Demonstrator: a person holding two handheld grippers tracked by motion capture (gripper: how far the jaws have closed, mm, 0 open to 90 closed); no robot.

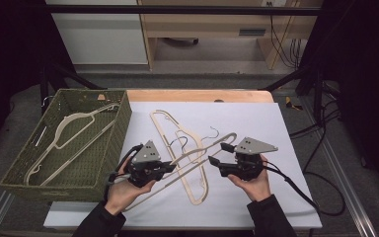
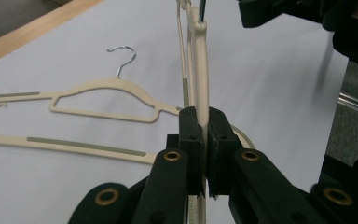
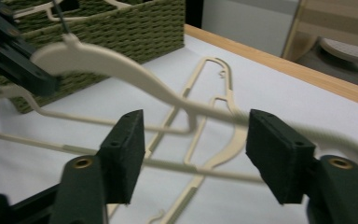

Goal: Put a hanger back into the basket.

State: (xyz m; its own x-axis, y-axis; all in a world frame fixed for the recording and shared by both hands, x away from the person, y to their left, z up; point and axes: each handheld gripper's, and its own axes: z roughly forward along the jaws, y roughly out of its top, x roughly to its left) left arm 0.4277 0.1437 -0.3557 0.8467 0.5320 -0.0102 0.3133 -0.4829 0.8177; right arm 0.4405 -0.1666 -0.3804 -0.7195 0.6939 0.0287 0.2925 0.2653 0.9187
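Tongs over white sheet on wooden table.

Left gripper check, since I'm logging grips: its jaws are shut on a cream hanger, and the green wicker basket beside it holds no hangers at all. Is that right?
Only the basket part is wrong. The green wicker basket holds one cream hanger in the basket, as the high view shows. The left gripper is indeed shut on the held cream hanger, as the left gripper view shows.
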